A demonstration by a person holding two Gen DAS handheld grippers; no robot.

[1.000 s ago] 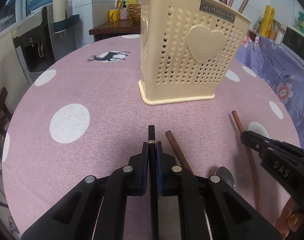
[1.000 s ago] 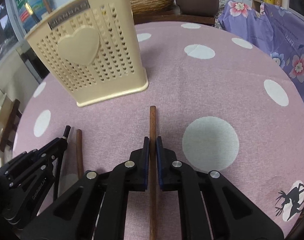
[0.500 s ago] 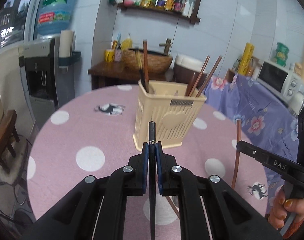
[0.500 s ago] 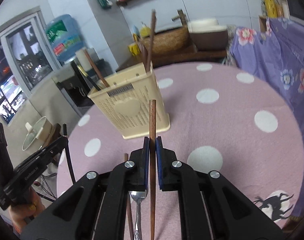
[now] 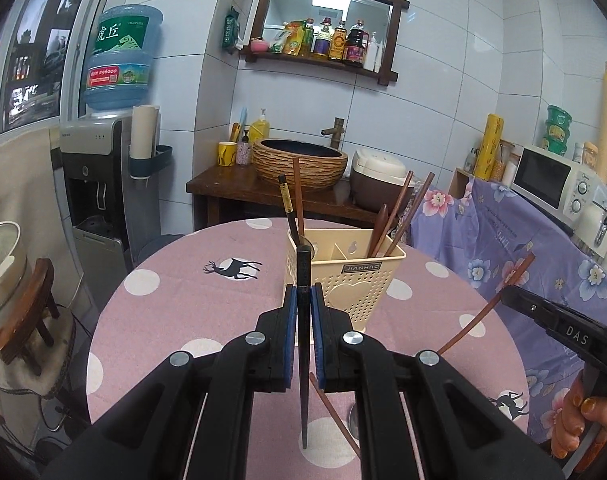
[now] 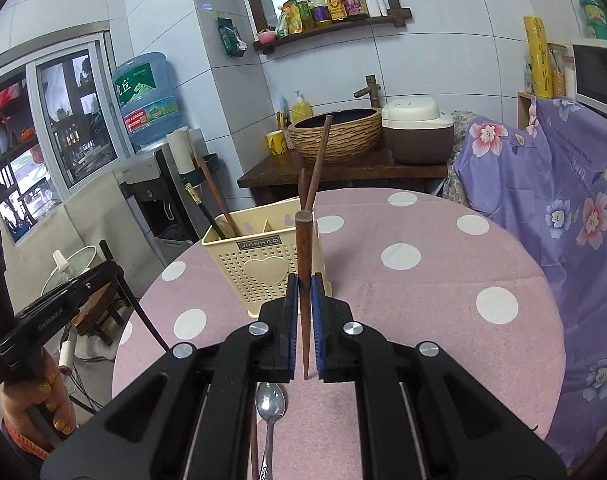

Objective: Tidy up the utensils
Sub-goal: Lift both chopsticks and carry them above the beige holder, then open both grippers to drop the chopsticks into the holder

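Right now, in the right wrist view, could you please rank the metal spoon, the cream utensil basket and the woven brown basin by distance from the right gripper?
1. Metal spoon: lying on the pink tablecloth just below the right gripper.
2. Cream perforated plastic utensil basket: standing mid-table, ahead and slightly left.
3. Woven brown basin: on the dark wooden counter beyond the table.

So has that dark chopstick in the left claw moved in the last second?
Yes. The dark chopstick, clamped in the left claw, has risen off the pink tablecloth; its tip now overlaps the utensil basket's rim.
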